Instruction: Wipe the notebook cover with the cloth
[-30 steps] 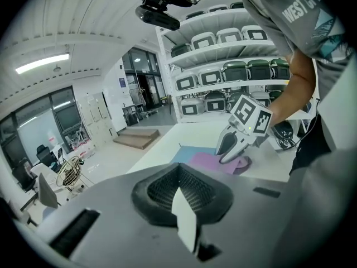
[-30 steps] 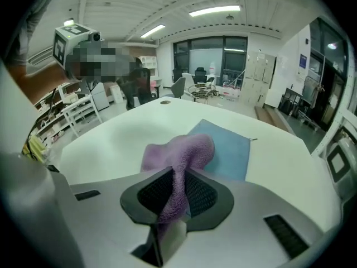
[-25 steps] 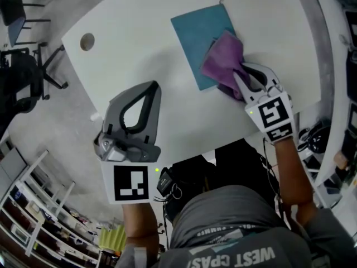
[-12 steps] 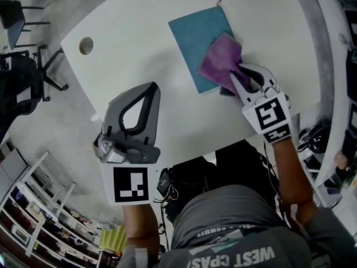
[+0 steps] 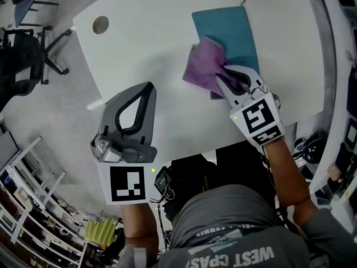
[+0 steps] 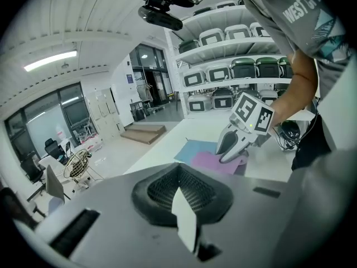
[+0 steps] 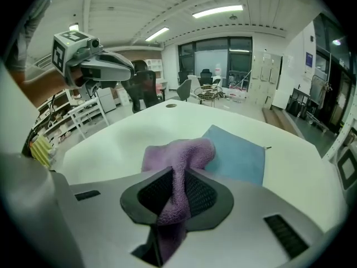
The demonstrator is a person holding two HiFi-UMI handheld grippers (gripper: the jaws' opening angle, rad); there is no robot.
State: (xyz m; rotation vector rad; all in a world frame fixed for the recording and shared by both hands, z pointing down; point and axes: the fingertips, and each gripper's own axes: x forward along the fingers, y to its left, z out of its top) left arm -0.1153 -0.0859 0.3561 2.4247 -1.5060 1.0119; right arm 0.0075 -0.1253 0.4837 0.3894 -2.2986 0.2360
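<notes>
Table [image 5: 156,43]: white, rounded corner at the far left, near edge running just in front of both grippers. Right side bounded by a grey rim. The widest bare surface lies left of the notebook, reaching to the round hole [image 5: 101,24] near the far-left corner.

Notebook [image 7: 237,158]: teal cover, flat on the right part of the table, and a thin string shows at its far corner. Its right and far portions are uncovered.

Cloth [image 7: 178,149]: purple, bunched. It lies over the notebook's near-left corner and spills across the left edge onto bare table.

Right gripper [image 7: 177,177]: jaws clenched on a fold of the cloth, which runs up between the pads.

Left gripper [image 5: 147,88]: jaws closed together, nothing between them. It hovers over the near-left table area, well apart from notebook and cloth.

Nothing else stands on the tabletop between the grippers.

Off the table: office chairs [image 5: 22,60] on the floor at far left, white shelving [image 5: 33,205] at near left.

Count: 1 notebook, 1 cloth, 2 grippers, 1 table hole.
</notes>
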